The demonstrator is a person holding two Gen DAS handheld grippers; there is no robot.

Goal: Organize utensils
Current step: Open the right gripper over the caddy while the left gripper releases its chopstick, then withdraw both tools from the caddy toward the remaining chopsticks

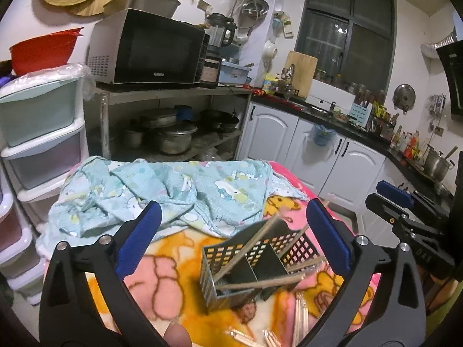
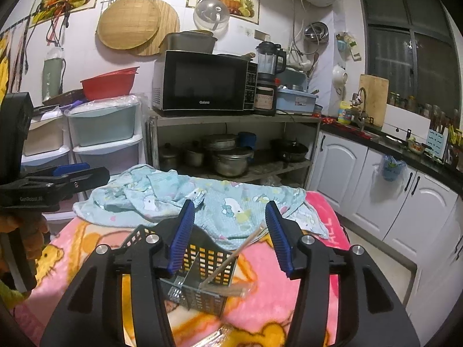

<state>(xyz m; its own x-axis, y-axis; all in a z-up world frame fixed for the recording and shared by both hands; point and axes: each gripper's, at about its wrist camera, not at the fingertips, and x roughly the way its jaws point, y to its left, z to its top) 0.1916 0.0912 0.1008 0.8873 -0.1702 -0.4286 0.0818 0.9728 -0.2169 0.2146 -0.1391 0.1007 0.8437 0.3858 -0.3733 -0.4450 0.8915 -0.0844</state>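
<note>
loose chopsticks lie on the blanket-covered table nearest the camera, just in front of the perforated metal holder. left tongs stand wide and right tongs part-open above the holder, neither holding anything. several chopsticks already lean in the holder, some crosswise; judged partway done, the loose ones are still to be put in.

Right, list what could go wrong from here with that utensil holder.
1. The perforated holder stands on a soft, rumpled blanket; a nudge from either open gripper could tip it.
2. Chopsticks lean out over its rim and one lies across the top, so they may slide out.
3. More chopsticks lie loose on the blanket beside it and could roll off.
</note>
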